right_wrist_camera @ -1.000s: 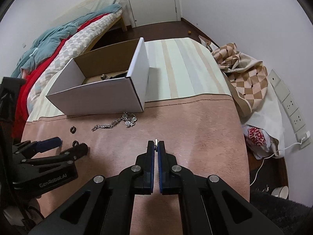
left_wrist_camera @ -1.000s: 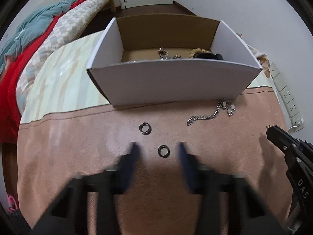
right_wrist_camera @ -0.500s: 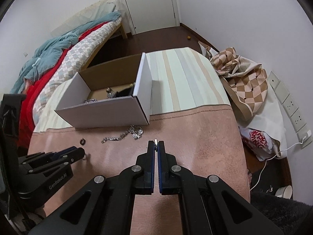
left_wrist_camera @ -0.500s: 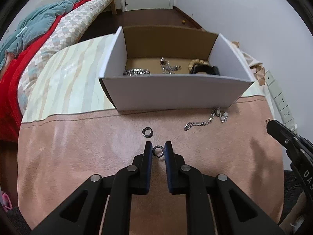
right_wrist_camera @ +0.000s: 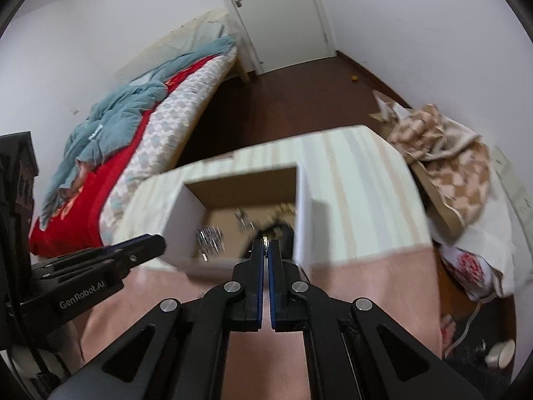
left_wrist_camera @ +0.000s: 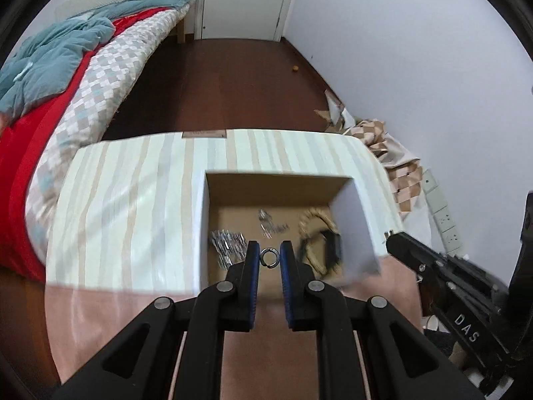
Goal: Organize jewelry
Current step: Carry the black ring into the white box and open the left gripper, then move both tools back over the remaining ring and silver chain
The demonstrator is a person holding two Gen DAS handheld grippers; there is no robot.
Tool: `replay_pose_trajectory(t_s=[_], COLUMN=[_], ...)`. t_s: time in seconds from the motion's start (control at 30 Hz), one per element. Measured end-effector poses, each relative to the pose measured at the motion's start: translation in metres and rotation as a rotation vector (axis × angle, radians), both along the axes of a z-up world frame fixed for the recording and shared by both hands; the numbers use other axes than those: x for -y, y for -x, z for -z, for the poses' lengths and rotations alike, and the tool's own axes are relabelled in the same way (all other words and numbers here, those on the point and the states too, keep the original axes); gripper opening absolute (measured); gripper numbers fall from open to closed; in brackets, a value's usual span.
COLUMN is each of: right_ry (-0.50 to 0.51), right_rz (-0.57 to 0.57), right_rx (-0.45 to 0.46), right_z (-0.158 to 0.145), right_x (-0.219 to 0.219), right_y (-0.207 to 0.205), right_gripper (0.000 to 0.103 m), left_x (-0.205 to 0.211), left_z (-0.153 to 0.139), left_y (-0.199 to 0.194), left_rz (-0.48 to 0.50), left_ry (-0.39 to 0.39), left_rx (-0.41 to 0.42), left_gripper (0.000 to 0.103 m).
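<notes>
My left gripper (left_wrist_camera: 269,257) is shut on a small silver ring (left_wrist_camera: 269,258) and holds it in the air over the open white cardboard box (left_wrist_camera: 202,233). Inside the box lie a silver chain bracelet (left_wrist_camera: 226,247), a small silver piece (left_wrist_camera: 268,225) and a beige beaded bracelet (left_wrist_camera: 314,230) with a dark item. My right gripper (right_wrist_camera: 266,246) is shut on a tiny metal piece (right_wrist_camera: 265,242) at its tips, also raised near the box (right_wrist_camera: 301,213). The left gripper shows in the right wrist view (right_wrist_camera: 140,248); the right gripper shows in the left wrist view (left_wrist_camera: 399,243).
The box stands on a table with a pink and striped cloth (left_wrist_camera: 126,206). A bed with red and teal bedding (left_wrist_camera: 50,76) lies to the left. A checked cloth heap (right_wrist_camera: 446,153) and wall sockets (left_wrist_camera: 443,213) are at the right. A white door (right_wrist_camera: 273,13) is behind.
My left gripper closed on the ring on the pink cloth, lifted it and carried it forward over the box. My right gripper rose and moved toward the box too.
</notes>
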State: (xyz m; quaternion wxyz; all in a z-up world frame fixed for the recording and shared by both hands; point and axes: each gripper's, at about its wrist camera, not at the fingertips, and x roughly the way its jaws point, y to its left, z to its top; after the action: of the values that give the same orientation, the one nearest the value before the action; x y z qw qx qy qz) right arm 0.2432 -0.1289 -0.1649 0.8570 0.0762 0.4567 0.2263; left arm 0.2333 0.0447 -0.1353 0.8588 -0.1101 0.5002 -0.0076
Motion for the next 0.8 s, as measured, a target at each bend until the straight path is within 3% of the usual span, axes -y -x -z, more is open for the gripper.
replay_pose_trajectory(t_s=[0.13, 0.33, 0.4, 0.47, 0.5, 0.67, 0.77, 0.8], right_ry=[0.015, 0.035, 0.023, 0.016, 0.008, 0.017, 0.074, 0.099], right_rz=[-0.053, -0.163, -0.167, -0.147, -0.144, -0.113, -0.092, -0.084], right_rx=[-0.046, -0.186, -0.226, -0.238, -0.240, -0.220, -0.181, -0.169], right_z=[0.007, 0.028, 0.034, 0.036, 0.036, 0.029, 0.023, 0.022], right_x=[-0.023, -0.051, -0.051, -0.047, -0.045, -0.037, -0.035, -0.036], right_y=[-0.048, -0.095, -0.104, -0.106, -0.106, -0.100, -0.091, -0.088], right_gripper=[0.003, 0.003, 0.004, 0.005, 0.005, 0.011, 0.021, 0.032], left_x=[-0.016, -0.033, -0.037, -0.040, -0.043, -0.048, -0.047, -0.046], left_z=[0.017, 0.028, 0.029, 0.026, 0.024, 0.018, 0.015, 0.014], left_y=[-0.036, -0.051, -0.051, -0.049, -0.046, -0.041, -0.034, -0.030], left_rz=[0.001, -0.063, -0.080, -0.098, -0.106, -0.123, -0.131, -0.133], left_ry=[0.051, 0.067, 0.062, 0.044, 0.044, 0.013, -0.035, -0.060], left_rx=[-0.077, -0.138, -0.139, -0.130, -0.113, -0.100, -0.090, -0.084], left_gripper=[0.010, 0.012, 0.025, 0.073, 0.077, 0.079, 0.094, 0.095])
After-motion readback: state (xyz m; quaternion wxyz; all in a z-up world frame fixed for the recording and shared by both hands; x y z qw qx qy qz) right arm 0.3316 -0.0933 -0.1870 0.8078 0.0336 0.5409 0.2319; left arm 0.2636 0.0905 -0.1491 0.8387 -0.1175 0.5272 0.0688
